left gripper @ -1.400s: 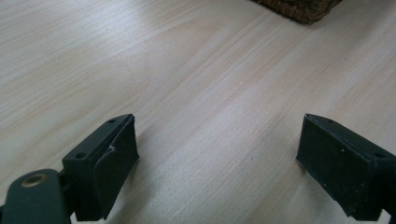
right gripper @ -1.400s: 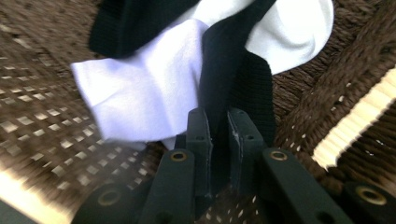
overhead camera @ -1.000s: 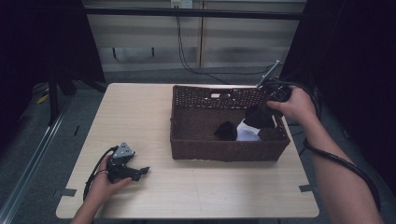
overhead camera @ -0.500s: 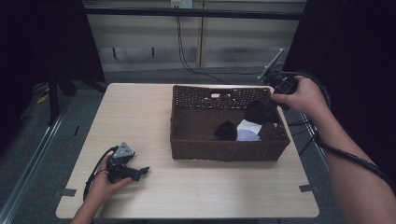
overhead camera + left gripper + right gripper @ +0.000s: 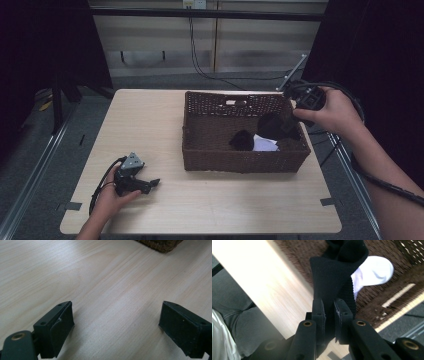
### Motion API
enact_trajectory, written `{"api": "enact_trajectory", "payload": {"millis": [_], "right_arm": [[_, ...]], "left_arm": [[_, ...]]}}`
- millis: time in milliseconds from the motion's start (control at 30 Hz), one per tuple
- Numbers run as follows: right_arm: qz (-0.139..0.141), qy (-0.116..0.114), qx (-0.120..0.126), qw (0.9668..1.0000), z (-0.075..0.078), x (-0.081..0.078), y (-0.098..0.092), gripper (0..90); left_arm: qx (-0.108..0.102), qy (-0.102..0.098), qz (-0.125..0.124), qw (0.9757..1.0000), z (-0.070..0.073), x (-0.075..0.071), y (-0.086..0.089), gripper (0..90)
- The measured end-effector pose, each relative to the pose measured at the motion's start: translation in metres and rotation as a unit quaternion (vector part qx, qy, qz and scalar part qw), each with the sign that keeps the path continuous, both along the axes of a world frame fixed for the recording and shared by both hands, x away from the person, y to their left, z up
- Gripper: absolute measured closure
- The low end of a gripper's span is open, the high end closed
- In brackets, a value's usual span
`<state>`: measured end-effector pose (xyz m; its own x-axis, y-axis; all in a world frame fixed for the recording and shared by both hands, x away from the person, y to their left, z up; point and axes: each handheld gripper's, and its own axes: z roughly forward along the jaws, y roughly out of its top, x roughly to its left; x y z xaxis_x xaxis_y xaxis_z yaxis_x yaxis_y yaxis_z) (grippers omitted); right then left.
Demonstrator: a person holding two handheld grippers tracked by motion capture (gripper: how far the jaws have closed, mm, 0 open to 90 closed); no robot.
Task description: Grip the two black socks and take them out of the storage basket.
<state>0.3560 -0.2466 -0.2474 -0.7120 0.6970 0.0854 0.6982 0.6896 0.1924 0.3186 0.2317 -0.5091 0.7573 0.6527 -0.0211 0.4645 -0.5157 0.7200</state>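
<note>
**Right tool clamps a black sock over the basket; left tool rests spread on the tabletop**

The right tool, held in the person's right hand, is at the far right corner of the wicker basket. Its jaws are pressed together on a black sock: in the right gripper view the fabric sits pinched between the two pads and hangs away from them in a broad fold. In the high view the sock shows as a dark mass just inside the basket's right end, above the floor of the basket.

Beneath it in the right gripper view lies a white sock on the brown weave; the high view shows it on the basket floor, with another black sock just to its left, touching or nearly so. A cable loops from the right tool past the wrist.

The left tool lies on the tabletop near the front left corner, under the left hand, pointing toward the basket and well apart from it. The left gripper view shows its jaws wide apart with bare wood between them and a corner of the basket at the top edge.

The basket stands on the right half of the tabletop, its long side running left to right.
</note>
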Motion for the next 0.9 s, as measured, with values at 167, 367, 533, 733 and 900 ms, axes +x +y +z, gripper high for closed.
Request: {"api": "enact_trajectory", "payload": {"millis": [167, 367, 533, 733, 900], "right_arm": [[0.033, -0.004, 0.01, 0.9994, -0.003, -0.018, 0.009, 80.0], [0.071, 0.004, 0.017, 0.9973, -0.01, -0.04, 0.024, 80.0], [0.094, 0.001, 0.035, 0.995, -0.014, -0.054, 0.031, 80.0], [0.12, 0.031, 0.033, 0.9918, -0.043, -0.069, 0.043, 79.6], [0.13, 0.046, 0.028, 0.9901, -0.075, -0.073, 0.049, 79.5]], "left_arm": [[0.0, 0.0, 0.0, 1.0, 0.0, 0.0, 0.0, 11.4], [0.0, 0.0, 0.0, 1.0, 0.0, 0.0, 0.0, 11.3], [0.0, 0.0, 0.0, 1.0, 0.0, 0.0, 0.0, 11.4], [-0.001, -0.002, 0.001, 1.0, 0.0, 0.0, 0.0, 11.4], [-0.001, -0.002, 0.001, 1.0, 0.0, 0.0, 0.0, 11.4]]}}
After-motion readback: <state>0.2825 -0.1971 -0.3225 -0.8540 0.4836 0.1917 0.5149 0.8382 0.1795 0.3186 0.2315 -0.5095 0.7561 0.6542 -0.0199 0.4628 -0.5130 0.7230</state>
